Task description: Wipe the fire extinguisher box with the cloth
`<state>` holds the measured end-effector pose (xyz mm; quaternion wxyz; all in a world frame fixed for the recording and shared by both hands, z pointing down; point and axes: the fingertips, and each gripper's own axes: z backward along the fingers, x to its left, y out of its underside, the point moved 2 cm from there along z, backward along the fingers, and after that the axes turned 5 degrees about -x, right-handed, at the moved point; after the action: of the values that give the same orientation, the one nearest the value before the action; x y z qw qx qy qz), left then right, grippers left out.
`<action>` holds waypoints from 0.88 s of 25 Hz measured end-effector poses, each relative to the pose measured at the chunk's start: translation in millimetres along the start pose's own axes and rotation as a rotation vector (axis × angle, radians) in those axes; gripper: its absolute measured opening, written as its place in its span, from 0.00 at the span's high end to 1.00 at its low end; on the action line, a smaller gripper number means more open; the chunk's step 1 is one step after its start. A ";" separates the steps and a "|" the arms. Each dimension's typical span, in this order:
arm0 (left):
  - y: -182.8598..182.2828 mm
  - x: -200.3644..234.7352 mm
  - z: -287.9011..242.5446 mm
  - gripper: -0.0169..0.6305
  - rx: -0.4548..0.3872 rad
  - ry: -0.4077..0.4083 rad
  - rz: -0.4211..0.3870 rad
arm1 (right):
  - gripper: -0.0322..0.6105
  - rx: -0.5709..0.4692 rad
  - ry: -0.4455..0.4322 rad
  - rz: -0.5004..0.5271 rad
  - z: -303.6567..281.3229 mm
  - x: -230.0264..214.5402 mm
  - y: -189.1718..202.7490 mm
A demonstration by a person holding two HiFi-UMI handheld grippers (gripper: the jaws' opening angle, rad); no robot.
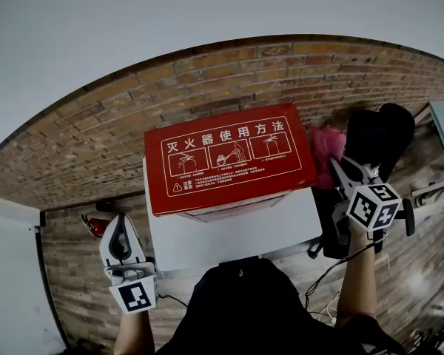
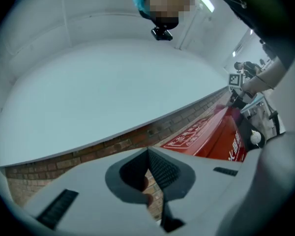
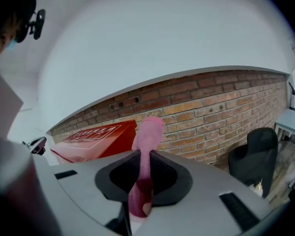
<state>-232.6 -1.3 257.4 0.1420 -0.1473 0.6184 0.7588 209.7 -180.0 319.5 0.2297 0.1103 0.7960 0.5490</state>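
I'm pinching the cloth (image 1: 324, 148) in my right gripper (image 1: 339, 170) beside the right edge of the fire extinguisher box (image 1: 229, 157) — left gripper (image 1: 121, 219) closed on nothing — aiming to drag it flat across the red top.

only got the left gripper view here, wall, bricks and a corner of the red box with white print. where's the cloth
Observer: The pink cloth is clamped in the right gripper.
Operator: on the box yet
Observer: It sits just past the right edge of the red fire extinguisher box; whether it touches is unclear.
Operator: where's my left gripper then
Observer: The left gripper is low on the box's left, clear of it.
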 end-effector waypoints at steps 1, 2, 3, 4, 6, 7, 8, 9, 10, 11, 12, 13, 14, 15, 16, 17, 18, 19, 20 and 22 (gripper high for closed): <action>-7.5 2.2 -2.7 0.94 -0.020 0.024 -0.018 | 0.85 0.001 0.018 -0.008 5.8 1.2 0.3; -14.6 3.7 -6.3 0.94 -0.037 0.052 -0.041 | 0.85 0.003 0.038 -0.010 11.9 2.5 0.1; -21.2 4.7 -10.5 0.94 -0.052 0.083 -0.070 | 0.85 0.003 0.060 -0.008 18.3 4.0 -0.7; -27.9 5.4 -15.4 0.94 -0.066 0.114 -0.103 | 0.85 0.001 0.078 -0.006 24.5 6.2 -1.6; -42.8 5.8 -28.1 0.94 -0.107 0.172 -0.167 | 0.85 -0.009 0.108 -0.005 36.5 11.4 -3.4; -51.5 4.2 -35.8 0.94 -0.138 0.199 -0.195 | 0.85 -0.016 0.121 -0.007 42.6 13.5 -3.9; -60.4 0.8 -44.1 0.94 -0.173 0.228 -0.221 | 0.85 -0.022 0.133 -0.009 48.8 15.0 -3.9; -68.7 -4.6 -52.5 0.94 -0.207 0.259 -0.249 | 0.85 -0.028 0.144 -0.014 54.7 16.1 -3.3; -76.0 -11.5 -60.9 0.94 -0.236 0.294 -0.279 | 0.85 -0.033 0.150 -0.021 59.9 17.1 -2.0; -81.8 -19.3 -69.3 0.94 -0.257 0.329 -0.310 | 0.86 -0.039 0.152 -0.032 64.1 18.0 -0.5; -85.4 -27.9 -77.7 0.94 -0.267 0.366 -0.339 | 0.85 -0.043 0.151 -0.042 67.4 19.0 1.2; -87.1 -37.3 -86.2 0.94 -0.264 0.405 -0.368 | 0.85 -0.044 0.147 -0.050 69.9 19.6 2.7; -87.7 -47.2 -94.4 0.94 -0.253 0.444 -0.396 | 0.86 -0.044 0.142 -0.055 71.8 19.7 4.0; -88.1 -57.0 -102.0 0.94 -0.237 0.480 -0.422 | 0.85 -0.043 0.136 -0.058 73.3 19.2 5.2; -89.3 -66.4 -109.0 0.94 -0.222 0.508 -0.444 | 0.85 -0.042 0.129 -0.061 74.3 17.9 6.0; -91.5 -75.8 -115.3 0.94 -0.210 0.529 -0.467 | 0.85 -0.043 0.118 -0.067 74.8 16.0 6.4; -94.5 -85.4 -120.9 0.94 -0.202 0.544 -0.492 | 0.85 -0.045 0.103 -0.075 74.7 13.5 6.2; -97.8 -95.2 -125.9 0.94 -0.196 0.553 -0.520 | 0.85 -0.048 0.082 -0.088 73.8 10.6 5.9; -100.6 -105.3 -130.7 0.94 -0.189 0.559 -0.551 | 0.86 -0.051 0.057 -0.103 71.8 7.5 5.6; -103.1 -127.0 -140.0 0.94 -0.162 0.576 -0.599 | 0.85 -0.053 0.000 -0.132 65.1 0.2 5.6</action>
<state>-68.6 -122.7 188.8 0.1656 -0.5372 0.5012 0.6578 240.7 -124.2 305.7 0.2682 0.0513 0.7868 0.5535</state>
